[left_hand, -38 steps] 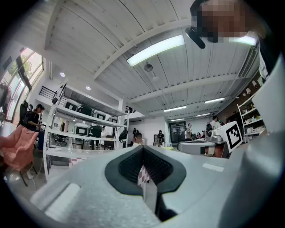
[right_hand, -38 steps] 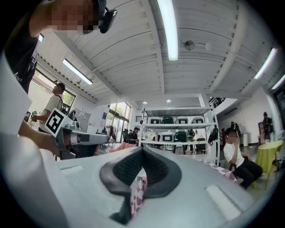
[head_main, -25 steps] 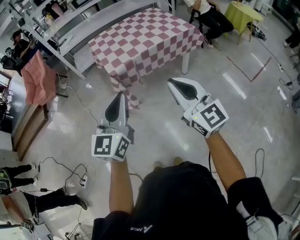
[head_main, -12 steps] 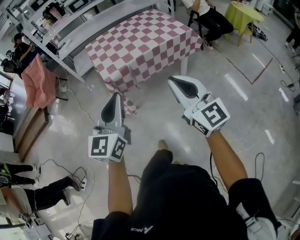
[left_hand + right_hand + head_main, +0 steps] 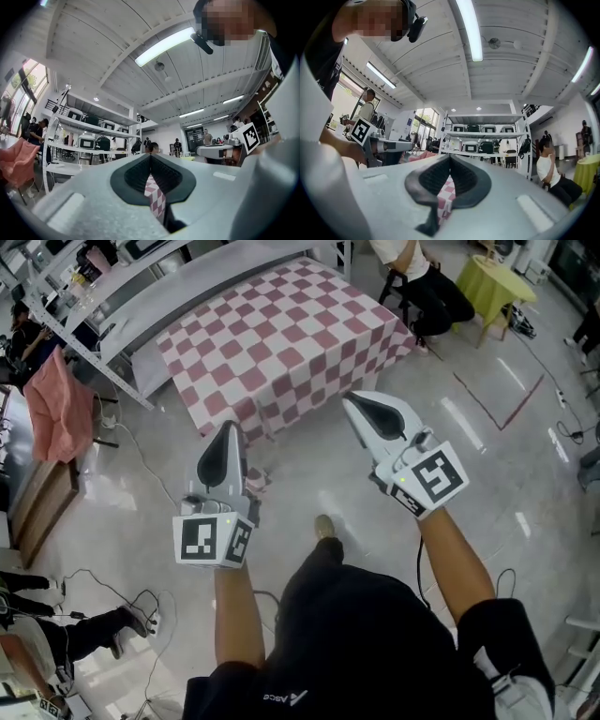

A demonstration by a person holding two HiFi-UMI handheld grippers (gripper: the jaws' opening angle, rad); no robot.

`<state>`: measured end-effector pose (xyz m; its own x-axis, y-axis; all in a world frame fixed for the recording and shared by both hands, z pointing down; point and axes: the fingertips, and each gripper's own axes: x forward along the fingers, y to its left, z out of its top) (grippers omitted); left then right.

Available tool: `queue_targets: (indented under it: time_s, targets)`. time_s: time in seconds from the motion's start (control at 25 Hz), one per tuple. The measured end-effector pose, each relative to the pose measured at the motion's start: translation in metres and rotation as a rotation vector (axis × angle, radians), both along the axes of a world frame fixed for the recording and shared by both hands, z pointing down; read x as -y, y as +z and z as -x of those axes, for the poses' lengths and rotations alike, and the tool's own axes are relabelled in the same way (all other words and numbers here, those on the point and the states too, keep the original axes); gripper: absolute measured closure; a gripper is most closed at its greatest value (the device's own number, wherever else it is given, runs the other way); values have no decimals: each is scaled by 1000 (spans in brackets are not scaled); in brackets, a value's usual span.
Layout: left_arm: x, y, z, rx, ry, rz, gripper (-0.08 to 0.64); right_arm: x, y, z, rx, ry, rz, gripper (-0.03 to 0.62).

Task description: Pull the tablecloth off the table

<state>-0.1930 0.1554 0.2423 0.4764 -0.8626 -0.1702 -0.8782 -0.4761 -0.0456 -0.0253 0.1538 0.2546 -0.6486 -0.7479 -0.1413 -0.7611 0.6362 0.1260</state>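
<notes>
— Where is the tablecloth?
— On the shiny grey floor point(image 5: 506, 474) stands the worktop. The red-and-white checked tablecloth point(image 5: 281, 338) is spread over it and covers it fully, with one corner hanging down.
— And the claws?
— The left claw point(image 5: 228, 427) and the right claw point(image 5: 349, 402) are both closed tight and empty. They are in the air before the near edge of the cloth, apart from it.

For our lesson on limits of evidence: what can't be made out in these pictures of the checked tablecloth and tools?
- Tabletop: head view, the red-and-white checked tablecloth covers it.
- Gap between the left tool and the cloth's hanging corner: head view, they overlap; depth unclear.
- Most of the cloth: gripper views, the bodies of the left tool and right tool hide it.
- Seated person: head view, cut by the top edge.
</notes>
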Motion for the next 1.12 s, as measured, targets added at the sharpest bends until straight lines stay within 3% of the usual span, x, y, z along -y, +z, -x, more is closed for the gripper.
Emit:
queue_targets:
  time_s: [0.16,0.48,0.8,1.12]
  targets:
    - [59,10,20,22,-3,-7,549,62,11,13,6,20,12,592]
    - [190,13,44,-13,-25,20,549,188,11,24,-20,33,26,591]
    - [262,28,47,-14,-59,57,549,262,27,24,-46,8,43,591]
    - [343,30,42,11,-171,89,549,365,32,12,-63,-49,40,591]
